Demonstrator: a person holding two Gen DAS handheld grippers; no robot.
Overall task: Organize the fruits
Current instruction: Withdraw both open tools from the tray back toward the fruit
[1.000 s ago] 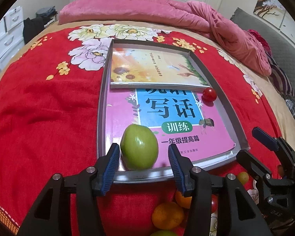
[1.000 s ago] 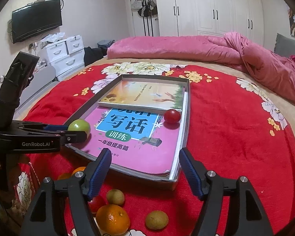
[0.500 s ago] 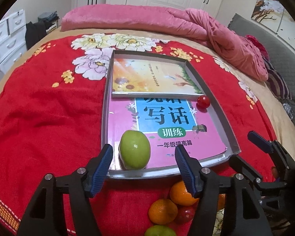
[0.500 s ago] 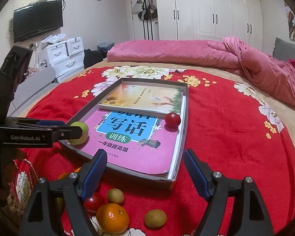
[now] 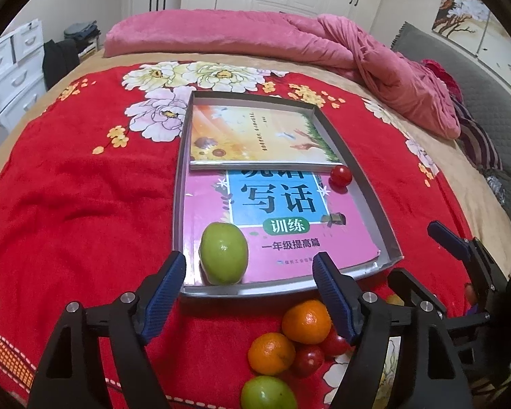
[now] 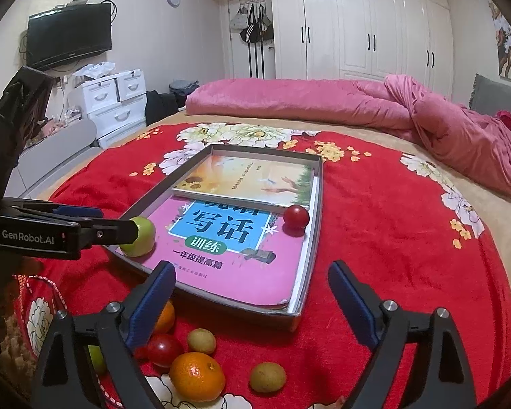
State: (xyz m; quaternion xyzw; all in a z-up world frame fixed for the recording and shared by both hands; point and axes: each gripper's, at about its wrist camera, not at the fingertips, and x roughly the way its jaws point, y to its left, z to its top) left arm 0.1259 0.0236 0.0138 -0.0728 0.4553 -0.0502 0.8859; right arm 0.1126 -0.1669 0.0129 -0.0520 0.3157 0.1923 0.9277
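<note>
A grey tray (image 5: pixel 179 170) with two books in it lies on the red floral blanket. A green apple (image 5: pixel 224 252) rests in its near left corner and a red tomato (image 5: pixel 340 175) by its right wall. My left gripper (image 5: pixel 248 266) hovers just short of the apple, jaws opening, pads clear of it. The right gripper (image 6: pixel 252 269) hangs before the tray's near rim (image 6: pixel 221 301), jaws opening with no fruit between them. Below it lie loose fruits: an orange (image 6: pixel 197 376), a tomato (image 6: pixel 163 349) and two small brownish fruits (image 6: pixel 267 376). A second green apple (image 5: pixel 267 393) lies nearest me.
A rumpled pink quilt (image 5: pixel 323 37) runs along the bed's far side. White drawers (image 6: pixel 115 102) and a television (image 6: pixel 70 34) stand at the left. From the right wrist, the left gripper (image 6: pixel 115 220) reaches in from the left, partly hiding the apple (image 6: pixel 143 238).
The left jaws have spread away from the green apple, which stays in the tray, and that gripper has drawn back a little. The right jaws have widened too.
</note>
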